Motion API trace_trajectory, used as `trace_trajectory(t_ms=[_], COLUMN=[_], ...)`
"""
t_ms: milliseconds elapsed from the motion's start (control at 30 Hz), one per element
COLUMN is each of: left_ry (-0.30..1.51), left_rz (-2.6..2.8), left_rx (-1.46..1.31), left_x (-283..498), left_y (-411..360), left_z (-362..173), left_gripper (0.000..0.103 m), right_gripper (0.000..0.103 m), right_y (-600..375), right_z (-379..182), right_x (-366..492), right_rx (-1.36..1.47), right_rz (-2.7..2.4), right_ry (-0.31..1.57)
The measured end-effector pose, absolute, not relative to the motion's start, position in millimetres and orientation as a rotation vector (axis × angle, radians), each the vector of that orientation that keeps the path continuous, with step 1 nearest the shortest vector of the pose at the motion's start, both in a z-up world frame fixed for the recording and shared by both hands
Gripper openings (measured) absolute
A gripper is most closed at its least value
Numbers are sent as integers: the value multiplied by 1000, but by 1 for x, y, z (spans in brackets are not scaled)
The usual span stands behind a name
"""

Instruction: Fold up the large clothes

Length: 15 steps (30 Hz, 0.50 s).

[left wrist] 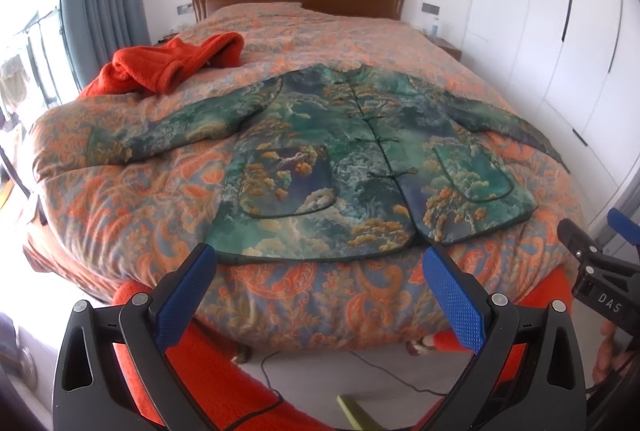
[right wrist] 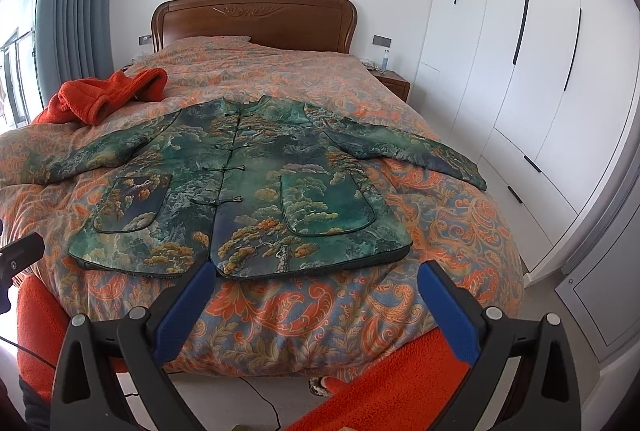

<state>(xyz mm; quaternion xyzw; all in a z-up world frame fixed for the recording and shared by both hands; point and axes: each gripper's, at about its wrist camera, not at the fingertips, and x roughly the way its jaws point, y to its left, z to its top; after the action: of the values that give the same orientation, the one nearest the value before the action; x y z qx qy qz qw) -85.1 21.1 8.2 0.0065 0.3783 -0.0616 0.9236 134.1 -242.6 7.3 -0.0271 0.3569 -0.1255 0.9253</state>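
A green patterned jacket (left wrist: 320, 159) (right wrist: 248, 187) with knot buttons and two patch pockets lies flat, front up, on the bed, both sleeves spread out to the sides. My left gripper (left wrist: 320, 255) hovers open just short of the jacket's hem, above the foot of the bed, holding nothing. My right gripper (right wrist: 316, 271) is open too, near the hem's right half, empty. In the left wrist view the right gripper (left wrist: 592, 251) shows at the right edge.
An orange-and-blue paisley quilt (left wrist: 132, 199) (right wrist: 440, 231) covers the bed. A crumpled orange fleece garment (left wrist: 168, 67) (right wrist: 100, 95) lies at the far left. Wooden headboard (right wrist: 252, 19), white wardrobe (right wrist: 520, 71), nightstand (right wrist: 394, 83). A cable (left wrist: 380, 363) runs on the floor.
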Motion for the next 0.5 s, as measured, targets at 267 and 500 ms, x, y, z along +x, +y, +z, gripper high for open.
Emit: trace_trajectory(t_ms=[267,500], left_ry=[778,780], left_rz=[-128,-127], left_rx=[15,18], left_x=[-85,-85], left_y=[21,22], left_z=[8,7], left_gripper=[103,103], right_gripper=[103,103], right_y=[-244,-245], right_z=[4,0], right_x=[137,141], right_rx=[-51,-51], right_rz=[-264,-266], right_ry=[746,759])
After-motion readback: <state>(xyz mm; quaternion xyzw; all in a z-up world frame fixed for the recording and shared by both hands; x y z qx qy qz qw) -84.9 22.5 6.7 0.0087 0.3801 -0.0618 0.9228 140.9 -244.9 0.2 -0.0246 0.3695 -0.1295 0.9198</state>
